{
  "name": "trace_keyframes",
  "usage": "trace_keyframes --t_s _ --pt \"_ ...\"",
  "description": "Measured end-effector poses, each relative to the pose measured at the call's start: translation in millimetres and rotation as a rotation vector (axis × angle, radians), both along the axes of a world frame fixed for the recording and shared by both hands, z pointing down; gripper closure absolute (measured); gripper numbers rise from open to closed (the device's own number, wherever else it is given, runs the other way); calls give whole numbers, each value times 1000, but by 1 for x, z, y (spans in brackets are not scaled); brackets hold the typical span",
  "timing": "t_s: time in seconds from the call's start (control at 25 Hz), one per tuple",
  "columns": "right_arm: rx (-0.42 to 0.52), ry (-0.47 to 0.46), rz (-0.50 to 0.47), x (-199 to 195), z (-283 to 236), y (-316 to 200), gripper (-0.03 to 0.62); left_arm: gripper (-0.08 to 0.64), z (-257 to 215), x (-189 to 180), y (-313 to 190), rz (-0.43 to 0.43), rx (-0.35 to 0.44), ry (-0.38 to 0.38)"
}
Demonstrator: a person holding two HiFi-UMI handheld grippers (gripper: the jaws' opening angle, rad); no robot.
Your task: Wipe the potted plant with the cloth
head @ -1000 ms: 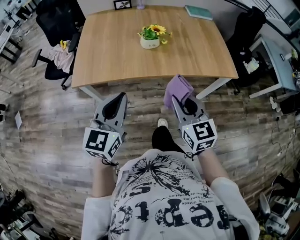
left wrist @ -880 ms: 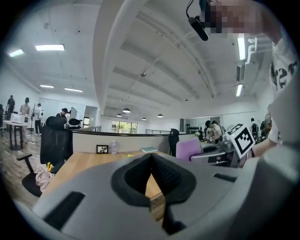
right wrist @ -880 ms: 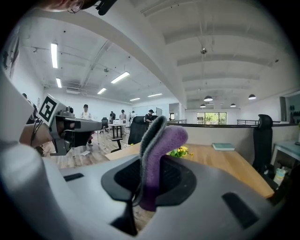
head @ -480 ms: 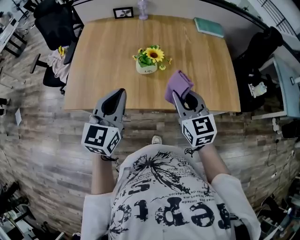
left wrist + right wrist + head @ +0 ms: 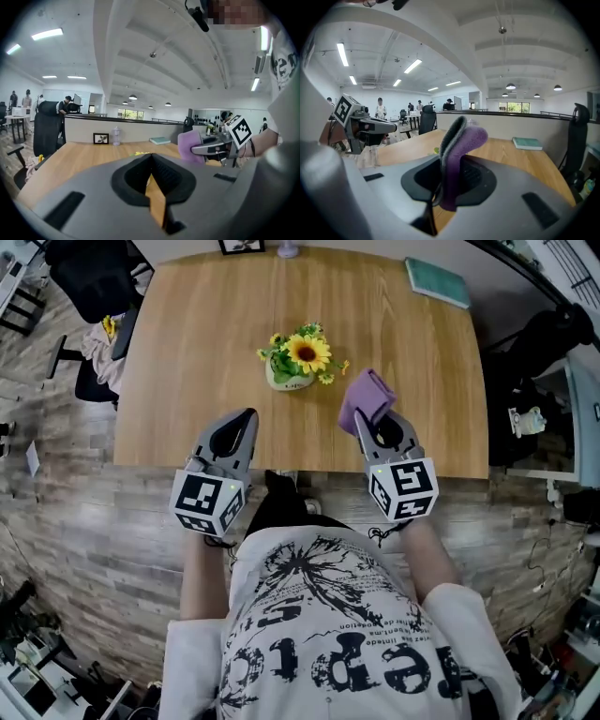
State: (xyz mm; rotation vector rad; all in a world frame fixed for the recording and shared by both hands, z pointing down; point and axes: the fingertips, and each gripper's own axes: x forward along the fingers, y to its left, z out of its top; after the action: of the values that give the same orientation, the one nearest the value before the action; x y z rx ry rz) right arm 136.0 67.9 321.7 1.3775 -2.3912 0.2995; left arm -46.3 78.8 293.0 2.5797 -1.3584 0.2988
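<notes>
A small white pot with a sunflower and green leaves, the potted plant (image 5: 296, 360), stands near the middle of the wooden table (image 5: 206, 343). My right gripper (image 5: 367, 420) is shut on a folded purple cloth (image 5: 365, 397), held over the table's near edge, to the right of the plant. In the right gripper view the cloth (image 5: 457, 154) sticks up from between the jaws. My left gripper (image 5: 246, 415) is shut with nothing in it, over the near edge to the plant's lower left. The left gripper view shows its jaws (image 5: 151, 165) closed and the cloth (image 5: 190, 146) at the right.
A teal book (image 5: 438, 282) lies at the far right corner. A framed picture (image 5: 242, 247) and a small bottle (image 5: 287, 249) stand at the far edge. A black office chair (image 5: 89, 282) with clothes on it is left of the table; a dark bag (image 5: 553, 343) is at the right.
Both grippers have moved forward from over the floor to over the table's near edge, the cloth still in the right one. The person has stepped up to the table.
</notes>
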Motion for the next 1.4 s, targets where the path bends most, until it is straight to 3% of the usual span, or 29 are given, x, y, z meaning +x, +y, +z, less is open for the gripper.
trace_keyframes --t_s 0.28,0.44,0.72,0.96,1.4 --pt "-95 63 66 6 45 -44 520 557 38 0 -60 75 -46 27" --pt "-123 159 66 14 70 -72 518 557 67 5 -87 129 -83 27" --pt "-198 248 102 30 124 -120 518 557 131 17 -121 215 -191 1" --pt "-256 264 77 16 160 -139 518 557 153 27 -126 260 -244 36" --pt "-314 248 -28 -25 187 -143 518 557 164 36 -124 290 -225 24"
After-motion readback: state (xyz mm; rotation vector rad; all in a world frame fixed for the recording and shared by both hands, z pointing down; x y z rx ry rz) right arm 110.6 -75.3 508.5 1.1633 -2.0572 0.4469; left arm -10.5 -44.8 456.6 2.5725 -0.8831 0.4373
